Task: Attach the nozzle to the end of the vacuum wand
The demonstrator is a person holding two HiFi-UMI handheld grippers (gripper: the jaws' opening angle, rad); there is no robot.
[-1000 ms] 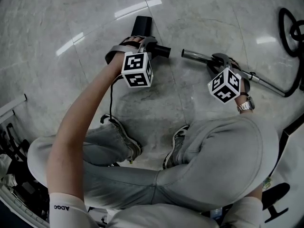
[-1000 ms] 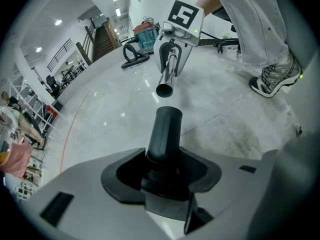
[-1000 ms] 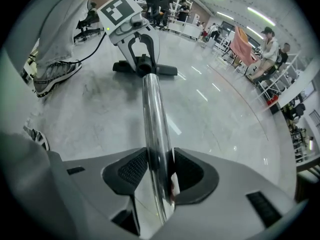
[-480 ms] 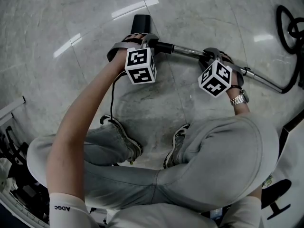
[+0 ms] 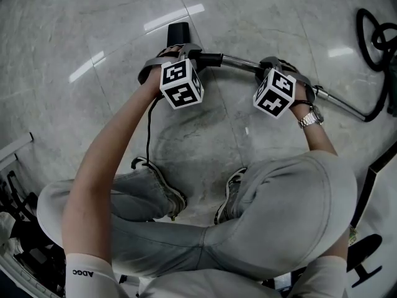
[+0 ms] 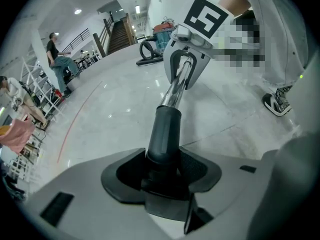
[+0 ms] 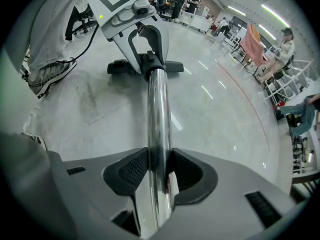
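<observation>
The black floor nozzle [image 5: 178, 32] lies on the marble floor, its neck [image 6: 165, 126] pointing right. My left gripper [image 5: 186, 53] is shut on that neck, seen close up in the left gripper view [image 6: 162, 171]. The chrome wand [image 5: 239, 61] runs in from the right, and its end sits inside the neck. My right gripper [image 5: 273, 68] grips the wand [image 7: 159, 114] a hand's width from the joint. Its jaws are closing, and its pads press both sides of the tube [image 7: 161, 171]. Each gripper shows in the other's view.
A black hose [image 5: 372, 36] curls at the far right, joined to the wand's far end [image 5: 340, 102]. The person's shoes [image 5: 166, 191] stand just below the work. A thin cable [image 5: 147, 135] hangs from the left hand. A vacuum canister [image 6: 161, 33] and people stand far off.
The right gripper has carried the wand leftward. A second ago its end lay apart from the nozzle neck; now it is inside the neck. The left gripper has rolled slightly in place.
</observation>
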